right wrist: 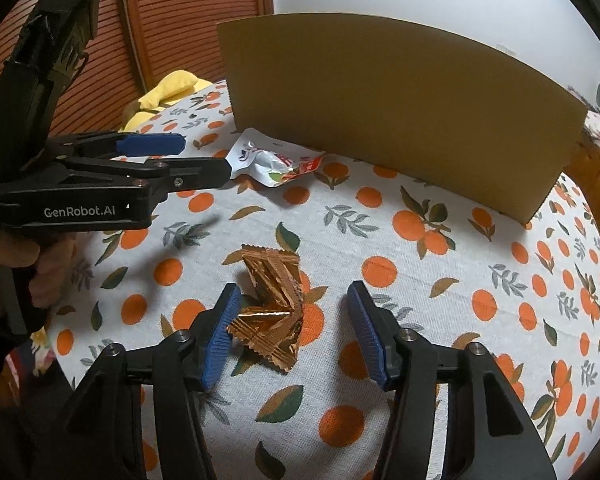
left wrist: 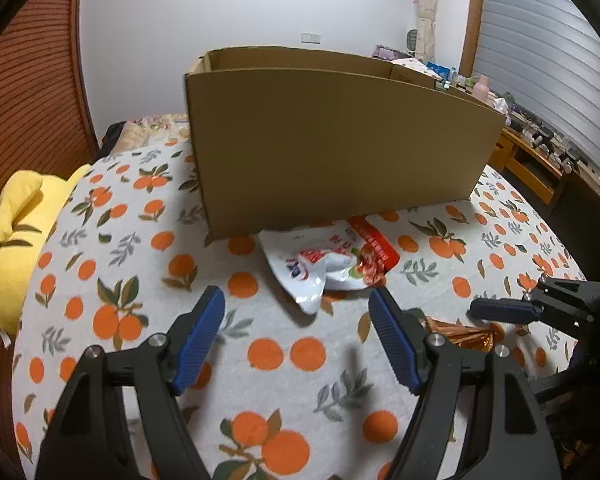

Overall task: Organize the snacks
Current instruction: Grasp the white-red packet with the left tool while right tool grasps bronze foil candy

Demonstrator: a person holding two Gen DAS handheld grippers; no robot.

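I am holding my right claw spread wide and low over the tablecloth, its fingers straddling the crinkled gold wrappers, which are lying between the pads, nearer the left one, ready for pinching. My left claw is also gaping, empty, aiming at the white-and-red snack bag just ahead, which is resting against the foot of the cardboard box where, I judge, both snacks are going.
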